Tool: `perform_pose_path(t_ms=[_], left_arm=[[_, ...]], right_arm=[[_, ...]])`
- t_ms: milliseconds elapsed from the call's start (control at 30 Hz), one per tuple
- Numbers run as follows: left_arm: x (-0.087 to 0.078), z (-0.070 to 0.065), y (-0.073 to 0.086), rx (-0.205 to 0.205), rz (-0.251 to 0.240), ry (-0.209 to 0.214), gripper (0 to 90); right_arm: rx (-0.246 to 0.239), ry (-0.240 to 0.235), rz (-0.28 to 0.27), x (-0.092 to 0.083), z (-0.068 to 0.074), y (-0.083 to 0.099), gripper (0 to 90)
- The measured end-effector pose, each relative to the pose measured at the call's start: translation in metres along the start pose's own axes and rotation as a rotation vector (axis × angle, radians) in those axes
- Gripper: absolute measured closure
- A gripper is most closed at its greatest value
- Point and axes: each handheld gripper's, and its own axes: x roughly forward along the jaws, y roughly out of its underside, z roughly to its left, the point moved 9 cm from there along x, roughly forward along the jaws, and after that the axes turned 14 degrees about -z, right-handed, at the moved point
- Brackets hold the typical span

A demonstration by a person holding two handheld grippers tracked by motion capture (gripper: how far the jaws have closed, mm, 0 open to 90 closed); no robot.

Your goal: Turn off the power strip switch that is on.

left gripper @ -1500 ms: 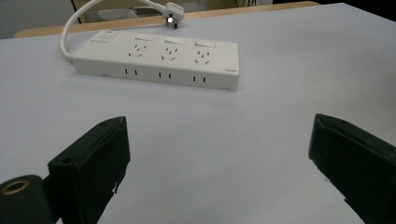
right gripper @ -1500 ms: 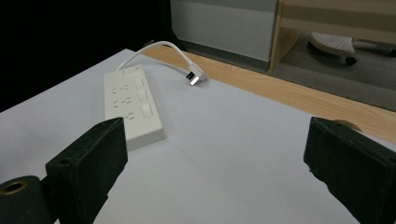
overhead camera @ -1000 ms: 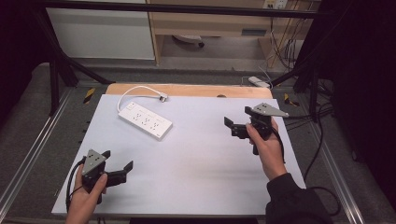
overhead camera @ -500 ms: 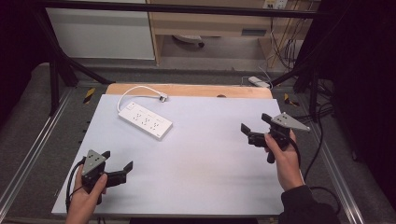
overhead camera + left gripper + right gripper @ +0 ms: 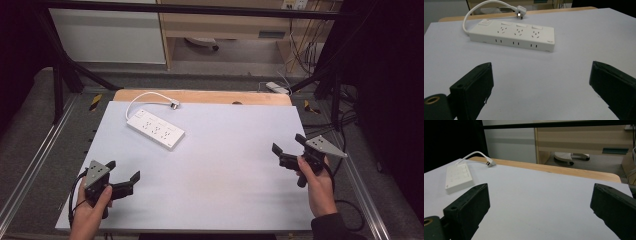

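Flat, white power strip (image 5: pixel 155 129), cord curled

Left gripper (image 5: pixel 123 176) and right gripper (image 5: pixel 289 146) gape (both empty)

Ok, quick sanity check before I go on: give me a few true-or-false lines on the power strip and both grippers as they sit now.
1. The power strip lies on the table's far left part. True.
2. The left gripper is shut on the strip. False: it is open, apart from it.
3. The strip's plug is in one of its own sockets. False: it lies loose by the table's wooden edge.
4. The right gripper is open and holds nothing. True.
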Motion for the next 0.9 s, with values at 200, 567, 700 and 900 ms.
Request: perform_pose_path(t_ms=[200,567,700,900], left_arm=[[0.0,-0.001,0.0,-0.001,-0.001,0.002,5.3],[-0.001,-0.002,-0.001,-0.003,-0.001,0.005,5.3],[0.0,-0.002,-0.001,-0.004,-0.002,0.007,5.3],[0.0,-0.002,-0.001,-0.002,-0.001,0.01,5.3]], right_arm=[[0.003,0.018,0.011,-0.011,-0.007,0.013,2.8],[-0.003,0.016,0.064,-0.025,-0.009,0.043,2.0],[0.008,-0.001,0.105,-0.023,-0.001,0.058,2.0],[0.002,-0.083,0.194,-0.011,0.024,0.084,2.5]])
